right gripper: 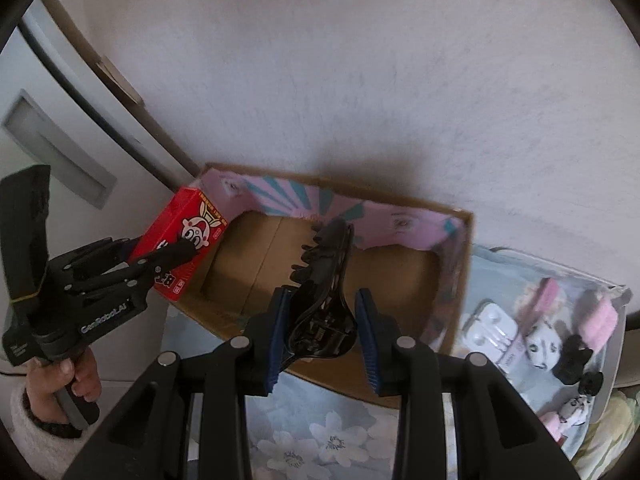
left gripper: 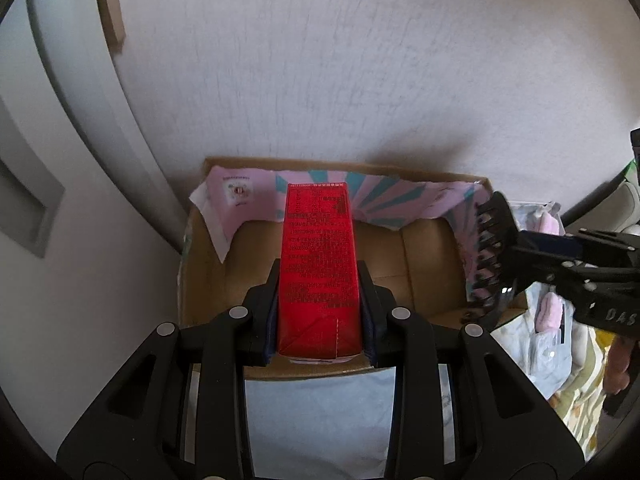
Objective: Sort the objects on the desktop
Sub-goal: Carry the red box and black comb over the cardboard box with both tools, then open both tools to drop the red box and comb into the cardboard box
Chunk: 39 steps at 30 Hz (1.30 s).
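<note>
Sorting at an early stage: left gripper (left gripper: 320, 300), jaws pinching a red carton (left gripper: 318, 268), and right gripper (right gripper: 320, 336), jaws pinching a black hair claw (right gripper: 324, 288), hang over a bare cardboard box (right gripper: 460, 280), with small items (right gripper: 552, 340) unsorted at 3 o'clock.

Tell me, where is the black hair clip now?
In the right wrist view, the black hair clip sits between the right tongs, above the cardboard box, right of the red carton.
</note>
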Available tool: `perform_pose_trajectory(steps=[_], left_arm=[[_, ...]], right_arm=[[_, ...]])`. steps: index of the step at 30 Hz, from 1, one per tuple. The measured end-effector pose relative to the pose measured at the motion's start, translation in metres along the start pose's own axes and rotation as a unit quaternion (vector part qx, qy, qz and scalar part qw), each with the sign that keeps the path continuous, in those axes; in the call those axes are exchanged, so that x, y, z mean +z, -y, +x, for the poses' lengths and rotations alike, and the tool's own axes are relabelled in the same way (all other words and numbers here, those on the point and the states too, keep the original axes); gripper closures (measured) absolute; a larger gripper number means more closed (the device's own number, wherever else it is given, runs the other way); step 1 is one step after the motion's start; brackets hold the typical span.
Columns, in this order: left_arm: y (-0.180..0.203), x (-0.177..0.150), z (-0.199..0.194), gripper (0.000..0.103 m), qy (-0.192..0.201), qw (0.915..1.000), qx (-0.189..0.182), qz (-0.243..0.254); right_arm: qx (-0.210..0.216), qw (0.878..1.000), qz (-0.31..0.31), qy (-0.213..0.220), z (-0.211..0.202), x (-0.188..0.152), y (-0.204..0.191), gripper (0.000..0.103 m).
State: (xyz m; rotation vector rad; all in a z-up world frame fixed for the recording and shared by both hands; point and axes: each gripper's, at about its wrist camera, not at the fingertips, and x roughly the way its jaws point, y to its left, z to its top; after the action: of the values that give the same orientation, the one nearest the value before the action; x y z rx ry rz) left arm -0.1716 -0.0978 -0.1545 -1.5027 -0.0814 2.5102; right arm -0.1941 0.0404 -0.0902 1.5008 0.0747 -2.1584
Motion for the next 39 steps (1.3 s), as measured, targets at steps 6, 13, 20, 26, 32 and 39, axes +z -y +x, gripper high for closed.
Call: perform_pose_trajectory(steps=[6,13,20,26,32,39], left_arm=[[0.001,0.001,0.007,0.074,-0.002,1.0,0.004,0.001],[0.007,0.003,0.006,0.001,0.004,0.9999,0.003,-0.013],[0.024,0.015,0.002,0.0,0.041,0.9991,0.011,0.002],[0.047,0.011,-0.014,0.0,0.08,0.9965,-0.01,0.023],[0.077,0.01,-0.032,0.0,0.09,0.9942,0.006,0.059],[0.111,0.006,-0.052,0.0,0.111,0.9905,-0.025,0.078]], right_arm=[[-0.009,1.0,0.0,-0.021,0.019,-0.001,0.002,0.072],[-0.045,0.999,-0.012,-0.025,0.02,0.002,0.005,0.039],[-0.051,0.998,-0.014,0.016,-0.008,0.003,0.012,0.019],[-0.018,0.998,-0.02,0.053,-0.05,0.002,0.025,0.0],[-0.017,0.996,-0.036,0.085,-0.09,-0.008,0.045,0.0],[-0.047,0.996,-0.035,0.069,-0.14,-0.028,0.086,0.0]])
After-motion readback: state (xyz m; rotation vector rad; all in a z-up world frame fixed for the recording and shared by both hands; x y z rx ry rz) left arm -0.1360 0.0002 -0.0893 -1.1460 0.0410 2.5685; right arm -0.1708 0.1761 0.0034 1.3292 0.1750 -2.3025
